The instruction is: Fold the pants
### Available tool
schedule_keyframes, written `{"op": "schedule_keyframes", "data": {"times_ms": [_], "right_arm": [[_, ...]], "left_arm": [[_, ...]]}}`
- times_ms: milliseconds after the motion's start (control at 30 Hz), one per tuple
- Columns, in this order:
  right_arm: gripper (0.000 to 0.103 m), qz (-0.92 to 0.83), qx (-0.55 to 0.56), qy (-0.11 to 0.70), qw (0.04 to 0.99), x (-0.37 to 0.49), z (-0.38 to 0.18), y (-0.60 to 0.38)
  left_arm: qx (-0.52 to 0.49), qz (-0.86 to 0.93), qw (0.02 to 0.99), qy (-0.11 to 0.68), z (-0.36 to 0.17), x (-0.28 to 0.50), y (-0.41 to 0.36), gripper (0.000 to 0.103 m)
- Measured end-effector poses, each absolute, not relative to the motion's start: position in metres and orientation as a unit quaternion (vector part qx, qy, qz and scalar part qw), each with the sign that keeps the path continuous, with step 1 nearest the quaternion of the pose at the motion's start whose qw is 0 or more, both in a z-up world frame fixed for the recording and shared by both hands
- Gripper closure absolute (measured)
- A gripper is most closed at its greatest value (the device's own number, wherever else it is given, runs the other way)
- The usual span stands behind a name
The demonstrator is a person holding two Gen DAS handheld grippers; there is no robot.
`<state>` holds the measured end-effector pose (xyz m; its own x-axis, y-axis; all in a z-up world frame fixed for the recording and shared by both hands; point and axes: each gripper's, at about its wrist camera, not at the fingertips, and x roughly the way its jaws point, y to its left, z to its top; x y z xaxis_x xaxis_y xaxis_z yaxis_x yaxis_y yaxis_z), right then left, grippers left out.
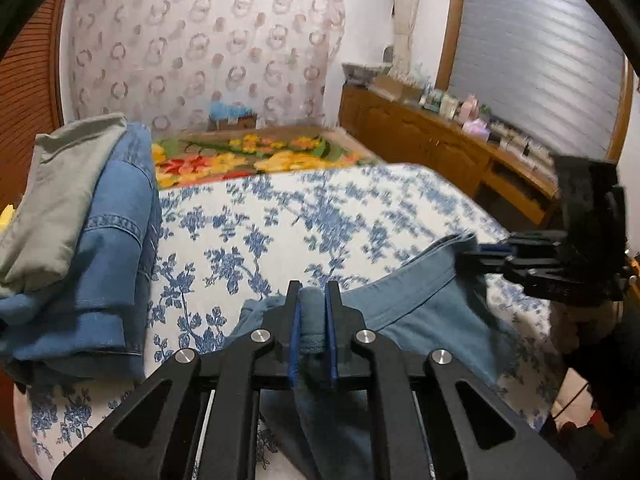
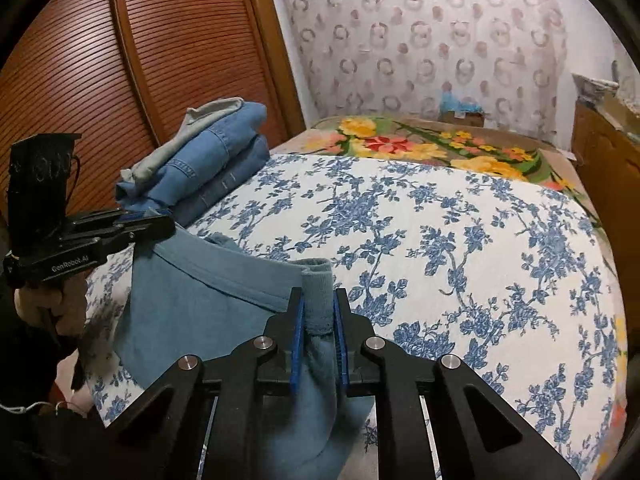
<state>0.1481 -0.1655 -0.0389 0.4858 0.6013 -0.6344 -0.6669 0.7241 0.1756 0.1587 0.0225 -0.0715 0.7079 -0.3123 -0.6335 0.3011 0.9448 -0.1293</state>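
Light blue pants [image 1: 420,312] hang stretched between my two grippers over the near edge of the bed. My left gripper [image 1: 314,292] is shut on one bunched end of the waistband. My right gripper [image 2: 320,298] is shut on the other end; the pants [image 2: 200,300] also show in the right wrist view. In the left wrist view the right gripper [image 1: 480,258] shows at the right, clamped on the band. In the right wrist view the left gripper [image 2: 160,222] shows at the left, clamped on the band. The lower part of the pants is hidden below the grippers.
A bed with a blue floral cover [image 1: 320,216] lies ahead. A stack of folded jeans and grey-green trousers [image 1: 80,220] sits on its left side, next to a wooden louvred wardrobe [image 2: 100,80]. A flowered blanket [image 1: 248,156] lies farther back. A cluttered wooden sideboard [image 1: 440,136] stands right.
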Motion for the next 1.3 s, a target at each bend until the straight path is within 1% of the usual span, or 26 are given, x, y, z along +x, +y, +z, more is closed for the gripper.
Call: {"op": "schedule_keyframes", "data": {"times_ms": [100, 133, 167, 200, 233, 267, 300, 333, 433, 667, 833, 1000, 1033, 1067, 1133, 1300], "right_arm": [[0.089, 0.355, -0.064, 0.370, 0.856, 0.151, -0.049, -0.159], [0.085, 0.352, -0.071, 0.375, 0.855, 0.152, -0.052, -0.155], [0.083, 0.347, -0.077, 0.378, 0.855, 0.152, -0.054, -0.151], [0.080, 0.340, -0.081, 0.380, 0.856, 0.153, -0.056, -0.148], [0.077, 0.334, -0.084, 0.382, 0.857, 0.155, -0.056, -0.147], [0.074, 0.329, -0.085, 0.384, 0.858, 0.157, -0.056, -0.147], [0.069, 0.325, -0.082, 0.387, 0.859, 0.158, -0.055, -0.148], [0.066, 0.321, -0.077, 0.388, 0.861, 0.159, -0.054, -0.150], [0.063, 0.314, -0.070, 0.392, 0.862, 0.160, -0.052, -0.155], [0.061, 0.306, -0.064, 0.397, 0.863, 0.144, -0.050, -0.168], [0.055, 0.305, -0.059, 0.404, 0.860, 0.134, -0.053, -0.177], [0.054, 0.299, -0.055, 0.416, 0.857, 0.134, -0.059, -0.180], [0.054, 0.299, -0.053, 0.418, 0.856, 0.134, -0.060, -0.180], [0.054, 0.299, -0.051, 0.420, 0.855, 0.135, -0.060, -0.179], [0.054, 0.300, -0.048, 0.424, 0.853, 0.138, -0.062, -0.177], [0.054, 0.301, -0.055, 0.421, 0.854, 0.141, -0.061, -0.170]], "left_arm": [[0.010, -0.141, 0.916, 0.375, -0.087, 0.172, 0.019, 0.089], [0.008, -0.137, 0.912, 0.387, -0.092, 0.176, 0.020, 0.087], [0.008, -0.133, 0.909, 0.394, -0.096, 0.178, 0.021, 0.082], [0.009, -0.129, 0.907, 0.401, -0.099, 0.180, 0.022, 0.080], [0.009, -0.125, 0.906, 0.403, -0.101, 0.180, 0.024, 0.074], [0.008, -0.123, 0.907, 0.403, -0.102, 0.179, 0.025, 0.065], [0.006, -0.122, 0.907, 0.402, -0.102, 0.178, 0.027, 0.060], [0.003, -0.124, 0.908, 0.401, -0.101, 0.176, 0.028, 0.054], [0.005, -0.121, 0.907, 0.402, -0.100, 0.173, 0.029, 0.054], [0.004, -0.115, 0.903, 0.413, -0.107, 0.168, 0.033, 0.054], [-0.001, -0.115, 0.900, 0.419, -0.111, 0.169, 0.036, 0.054], [-0.001, -0.115, 0.900, 0.420, -0.112, 0.169, 0.036, 0.054], [-0.002, -0.115, 0.900, 0.420, -0.113, 0.170, 0.036, 0.053], [-0.001, -0.112, 0.900, 0.420, -0.113, 0.170, 0.036, 0.045], [-0.001, -0.098, 0.903, 0.418, -0.114, 0.171, 0.038, 0.035], [-0.026, -0.106, 0.900, 0.421, -0.118, 0.173, 0.045, 0.034]]}}
